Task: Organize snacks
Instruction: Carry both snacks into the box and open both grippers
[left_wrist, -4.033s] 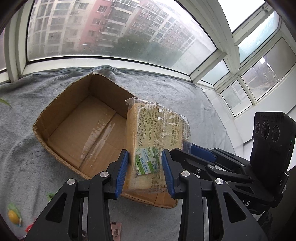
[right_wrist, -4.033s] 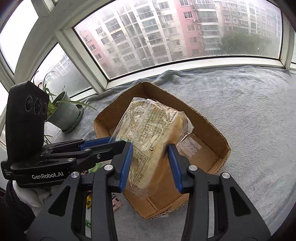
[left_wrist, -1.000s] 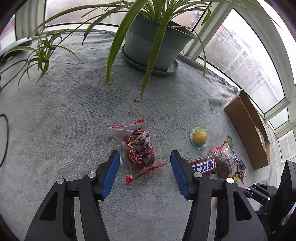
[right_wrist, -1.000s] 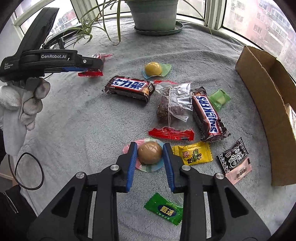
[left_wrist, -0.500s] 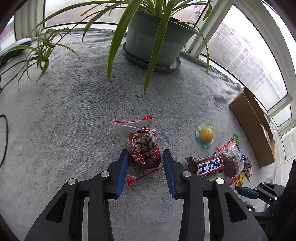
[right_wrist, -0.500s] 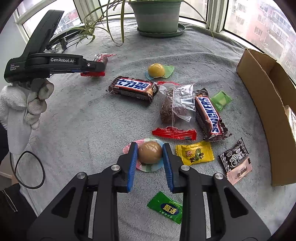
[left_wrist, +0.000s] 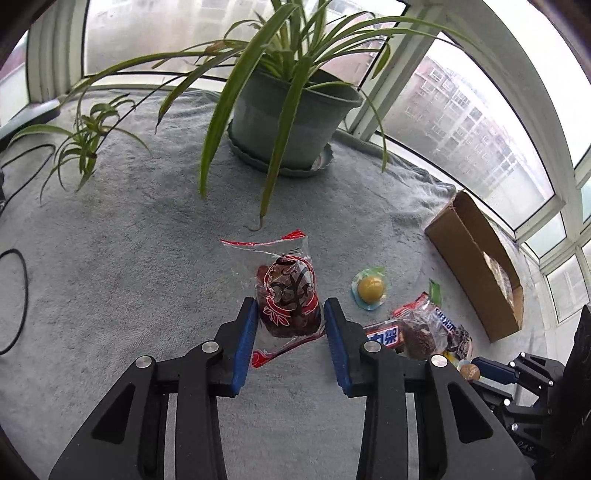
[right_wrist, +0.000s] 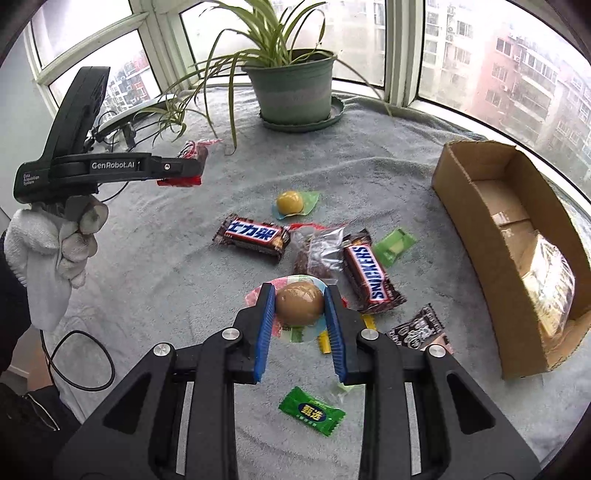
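The left gripper (left_wrist: 289, 325), a black two-finger tool with blue pads, has its jaws clamped on a clear plastic packet with red printed edges holding a dark reddish-brown snack (left_wrist: 286, 302); the packet's sealed top stands up beyond the fingertips and its lower red edge hangs between the fingers above the grey fleecy blanket (left_wrist: 129, 240) that covers the sill. In the right wrist view the same packet shows at the tip of the left gripper, clear of the blanket, with a white-gloved hand (right_wrist: 55, 236) gripping the handle below. The right gripper (right_wrist: 300, 308) has its jaws pressed against both sides of a brown egg sealed in a round clear wrapper with pink and green rims (right_wrist: 299, 302), which is also off the blanket. Lying on the blanket beyond it are a brown Snickers bar with Chinese lettering (right_wrist: 253, 234), a clear bag of dark brown snack (right_wrist: 319, 251), a second brown Snickers bar (right_wrist: 369, 273) touching that bag, a yellow ball-shaped sweet on a green wrapper (right_wrist: 291, 203), a pale green square packet (right_wrist: 395, 247), a black and white sachet (right_wrist: 415, 328) and a bright green wrapped candy (right_wrist: 314, 410) nearest the camera. To the right sits an open brown cardboard box (right_wrist: 472, 214) with a clear-wrapped loaf of bread (right_wrist: 546, 284) in it. A green plastic pot with a long-leaved plant (right_wrist: 291, 92) stands by the window.
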